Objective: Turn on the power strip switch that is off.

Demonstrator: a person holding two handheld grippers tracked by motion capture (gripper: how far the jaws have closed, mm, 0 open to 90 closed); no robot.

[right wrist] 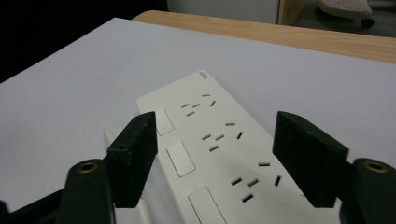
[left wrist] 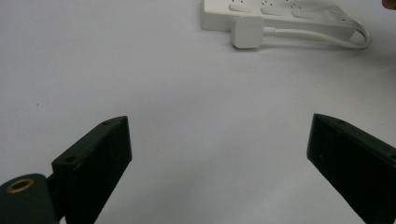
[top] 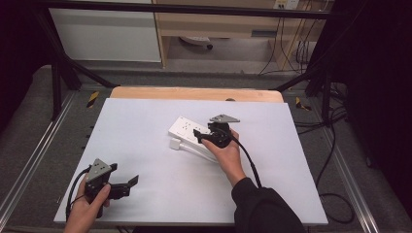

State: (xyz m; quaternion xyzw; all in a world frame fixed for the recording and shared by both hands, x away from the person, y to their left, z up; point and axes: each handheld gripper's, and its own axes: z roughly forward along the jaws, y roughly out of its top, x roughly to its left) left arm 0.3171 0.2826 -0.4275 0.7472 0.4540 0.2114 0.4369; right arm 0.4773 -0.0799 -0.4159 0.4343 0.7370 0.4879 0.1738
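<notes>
Hovering over the white power strip (right wrist: 219, 154), the right hand-held gripper (right wrist: 215, 154) stood open, holding nothing; gripping its body probably came next.

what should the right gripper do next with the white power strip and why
Probably lower the right gripper a little and close it across the white rectangular plastic power strip. Its jaws stand open above the strip's socket face, one toward each long edge, not pressing on it. The white square plug lies loose beside the strip, and the left gripper sits open, far off.
</notes>
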